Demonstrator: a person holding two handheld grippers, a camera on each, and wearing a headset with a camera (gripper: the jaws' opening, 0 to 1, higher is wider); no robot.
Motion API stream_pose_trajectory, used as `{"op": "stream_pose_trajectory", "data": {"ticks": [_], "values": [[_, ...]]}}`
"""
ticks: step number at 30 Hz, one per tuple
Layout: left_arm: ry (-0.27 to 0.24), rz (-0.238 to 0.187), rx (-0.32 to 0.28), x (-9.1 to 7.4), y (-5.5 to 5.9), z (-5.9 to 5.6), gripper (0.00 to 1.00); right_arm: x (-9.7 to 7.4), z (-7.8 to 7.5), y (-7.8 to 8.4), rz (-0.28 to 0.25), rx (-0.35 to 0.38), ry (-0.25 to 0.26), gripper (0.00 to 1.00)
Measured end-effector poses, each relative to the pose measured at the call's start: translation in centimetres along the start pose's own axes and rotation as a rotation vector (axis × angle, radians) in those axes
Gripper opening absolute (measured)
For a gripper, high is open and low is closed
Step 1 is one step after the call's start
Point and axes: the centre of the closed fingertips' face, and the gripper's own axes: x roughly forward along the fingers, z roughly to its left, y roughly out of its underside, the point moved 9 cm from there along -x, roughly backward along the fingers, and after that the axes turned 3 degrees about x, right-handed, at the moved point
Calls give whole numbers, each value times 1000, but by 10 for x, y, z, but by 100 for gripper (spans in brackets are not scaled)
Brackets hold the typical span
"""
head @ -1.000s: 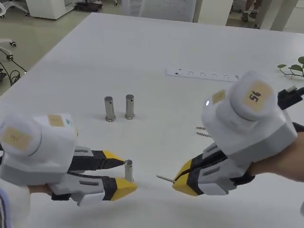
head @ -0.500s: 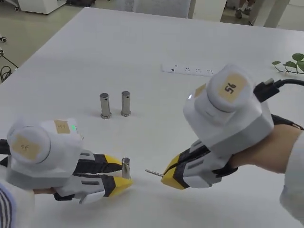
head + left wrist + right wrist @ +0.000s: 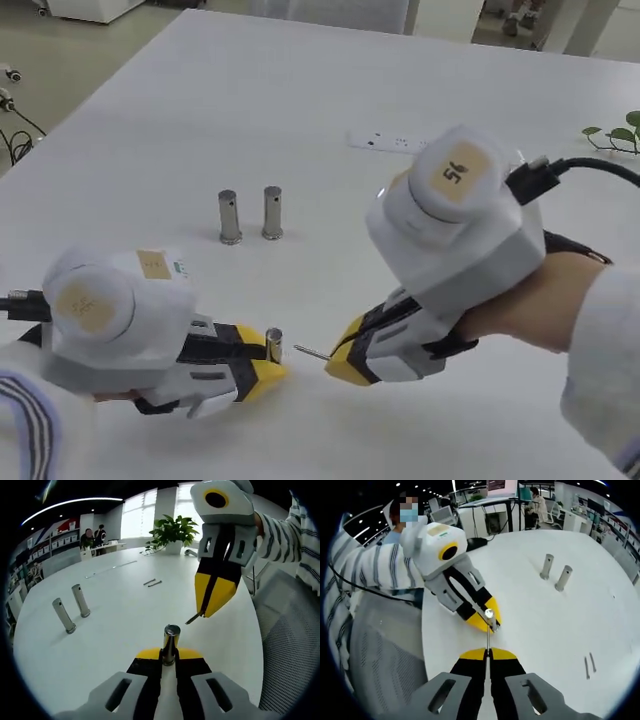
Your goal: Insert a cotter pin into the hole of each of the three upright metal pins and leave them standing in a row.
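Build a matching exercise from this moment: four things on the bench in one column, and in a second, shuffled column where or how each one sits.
Things
1. held cotter pin
2. gripped metal pin
3. two free metal pins
4. spare cotter pins

States
A. standing side by side on the table
B. lying flat on the table
C. clamped in the right tongs, tip towards a metal pin
D. upright between the left tongs

Pairs: 1-C, 2-D, 3-A, 4-B
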Motion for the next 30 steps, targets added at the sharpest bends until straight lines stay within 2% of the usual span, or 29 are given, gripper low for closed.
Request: {"op": "stream_pose_trajectory", "data": {"ticks": [8,17,20,27,30], "values": [[-25,9,-19,1,-1,-1,8,6,1,-3,-4,-5,-8,3],[-46,15,-38,1,-1,-2,8,7,0,-6,-17,-18,10,3],[-54,17,-65,1,-1,-3,8,7,0,-6,-18,-16,13,3],[-40,34,-67,0,1,-6,10,7,-2,-5,-24,-11,24,3],[-39,36,-64,-1,2,-7,10,8,-2,-5,-21,-34,19,3]]}}
